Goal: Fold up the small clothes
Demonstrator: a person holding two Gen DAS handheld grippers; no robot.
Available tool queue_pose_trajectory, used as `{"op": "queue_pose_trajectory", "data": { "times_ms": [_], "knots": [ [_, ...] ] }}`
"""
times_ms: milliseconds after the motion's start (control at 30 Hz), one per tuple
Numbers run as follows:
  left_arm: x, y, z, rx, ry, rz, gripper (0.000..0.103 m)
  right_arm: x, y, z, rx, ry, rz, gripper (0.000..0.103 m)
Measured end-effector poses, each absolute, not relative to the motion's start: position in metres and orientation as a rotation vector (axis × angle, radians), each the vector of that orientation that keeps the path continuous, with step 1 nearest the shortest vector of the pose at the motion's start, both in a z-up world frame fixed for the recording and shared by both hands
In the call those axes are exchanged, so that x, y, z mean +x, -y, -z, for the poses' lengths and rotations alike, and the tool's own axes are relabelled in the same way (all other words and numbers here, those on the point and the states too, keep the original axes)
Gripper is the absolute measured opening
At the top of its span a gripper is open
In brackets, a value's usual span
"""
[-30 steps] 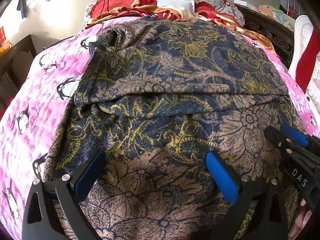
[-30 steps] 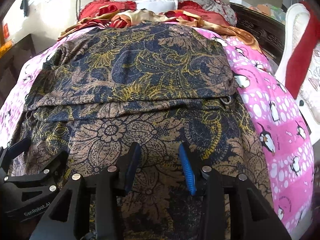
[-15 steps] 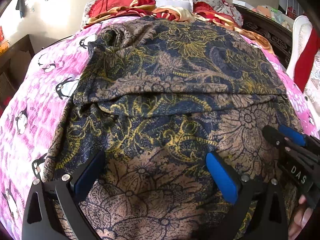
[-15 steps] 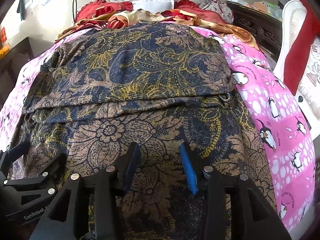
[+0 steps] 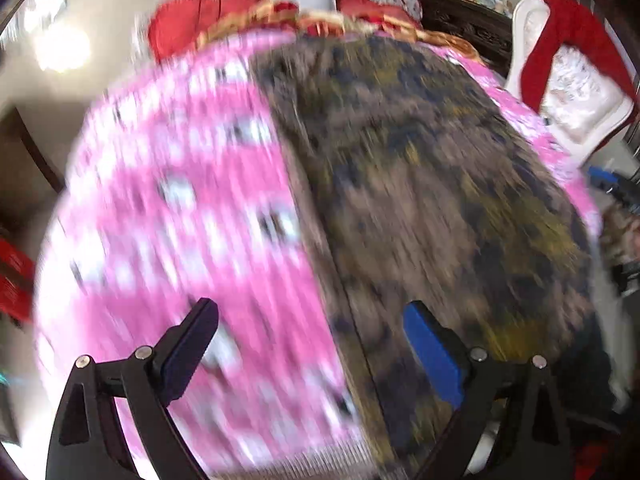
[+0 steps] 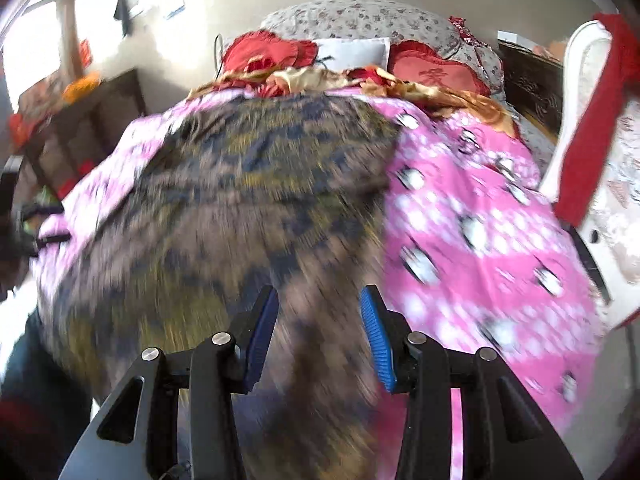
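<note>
- Pink bedsheet [image 5: 192,216] printed with small penguins covers the bed; both views are badly smeared.
- Red cushions [image 6: 436,72] and a flowered pillow [image 6: 360,20] sit at the head, with gold and red cloth [image 6: 400,84] bunched before them.
- White chair [image 6: 580,128] with a red cloth [image 6: 592,136] over it stands at the bed's right side; dark wooden furniture [image 6: 92,120] is at the left.
- Brown, navy and yellow floral garment [image 6: 256,200] lies spread down the bed's middle, its pattern blurred.
- Left gripper [image 5: 308,344] has just been closing slightly; its jaws stand wide, straddling the garment's left edge, gripping nothing.
- Right gripper [image 6: 318,336] is partly parted above the garment's near end; whether cloth is pinched I cannot tell.
</note>
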State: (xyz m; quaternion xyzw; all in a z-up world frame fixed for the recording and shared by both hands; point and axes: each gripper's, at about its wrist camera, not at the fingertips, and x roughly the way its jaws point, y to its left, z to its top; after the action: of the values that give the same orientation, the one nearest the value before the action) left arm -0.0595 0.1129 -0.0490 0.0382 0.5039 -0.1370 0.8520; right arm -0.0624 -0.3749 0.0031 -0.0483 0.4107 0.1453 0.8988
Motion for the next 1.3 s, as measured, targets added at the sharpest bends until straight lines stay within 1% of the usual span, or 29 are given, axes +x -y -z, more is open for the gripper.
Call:
{"op": "queue_pose_trajectory", "data": {
  "times_ms": [33, 100, 133, 233, 300, 333, 367, 400, 533, 567, 633, 667, 700, 733, 800, 867, 1000, 1200, 1300],
  "knots": [
    [-0.067, -0.114, 0.054, 0.048, -1.089, 0.321, 0.093, -0.072, 0.381, 0.000, -0.102, -0.852, -0.297, 0.044],
    [-0.083, -0.109, 0.068, -0.006, -1.139, 0.377, 0.079, -0.089, 0.390, 0.009, -0.091, -0.848, -0.288, 0.044],
    [-0.091, -0.103, 0.078, -0.017, -1.166, 0.389, 0.078, -0.094, 0.395, 0.013, -0.072, -0.851, -0.285, 0.044],
    [-0.110, -0.098, 0.080, -0.020, -1.145, 0.381, 0.076, -0.103, 0.404, 0.024, 0.006, -0.865, -0.268, 0.044],
    [-0.118, -0.107, 0.081, -0.137, -1.174, 0.412, 0.076, -0.109, 0.406, 0.027, 0.025, -0.863, -0.258, 0.044],
    [-0.120, -0.111, 0.086, -0.188, -1.206, 0.443, 0.073, -0.111, 0.406, 0.028, 0.032, -0.860, -0.261, 0.044],
    [-0.122, -0.114, 0.089, -0.216, -1.229, 0.455, 0.063, -0.112, 0.405, 0.028, 0.037, -0.857, -0.267, 0.044],
    [-0.121, -0.116, 0.088, -0.218, -1.224, 0.451, 0.056, -0.113, 0.404, 0.028, 0.039, -0.851, -0.273, 0.044],
    [-0.106, -0.131, 0.095, -0.384, -1.245, 0.465, 0.055, -0.114, 0.399, 0.024, 0.034, -0.834, -0.286, 0.044],
    [-0.101, -0.136, 0.097, -0.425, -1.254, 0.463, 0.052, -0.113, 0.397, 0.022, 0.032, -0.829, -0.290, 0.044],
    [-0.094, -0.139, 0.098, -0.475, -1.279, 0.472, 0.051, -0.113, 0.394, 0.021, 0.026, -0.824, -0.294, 0.044],
    [-0.093, -0.140, 0.098, -0.480, -1.285, 0.475, 0.045, -0.113, 0.394, 0.020, 0.022, -0.820, -0.294, 0.044],
    [-0.092, -0.141, 0.100, -0.492, -1.297, 0.471, 0.032, -0.113, 0.394, 0.019, 0.022, -0.816, -0.294, 0.044],
    [-0.092, -0.144, 0.102, -0.507, -1.307, 0.458, 0.028, -0.114, 0.394, 0.019, 0.024, -0.811, -0.293, 0.044],
    [-0.089, -0.144, 0.108, -0.554, -1.354, 0.490, 0.004, -0.115, 0.396, 0.019, 0.032, -0.806, -0.291, 0.044],
    [-0.097, -0.135, 0.110, -0.524, -1.386, 0.525, 0.004, -0.117, 0.399, 0.020, 0.035, -0.810, -0.286, 0.044],
    [-0.098, -0.133, 0.106, -0.461, -1.349, 0.521, 0.006, -0.124, 0.410, 0.022, 0.051, -0.814, -0.285, 0.044],
    [-0.095, -0.124, 0.105, -0.423, -1.335, 0.521, 0.006, -0.127, 0.442, 0.043, 0.195, -0.867, -0.301, 0.044],
    [-0.097, -0.122, 0.101, -0.375, -1.313, 0.516, 0.003, -0.127, 0.445, 0.058, 0.216, -0.904, -0.352, 0.044]
  ]
}}
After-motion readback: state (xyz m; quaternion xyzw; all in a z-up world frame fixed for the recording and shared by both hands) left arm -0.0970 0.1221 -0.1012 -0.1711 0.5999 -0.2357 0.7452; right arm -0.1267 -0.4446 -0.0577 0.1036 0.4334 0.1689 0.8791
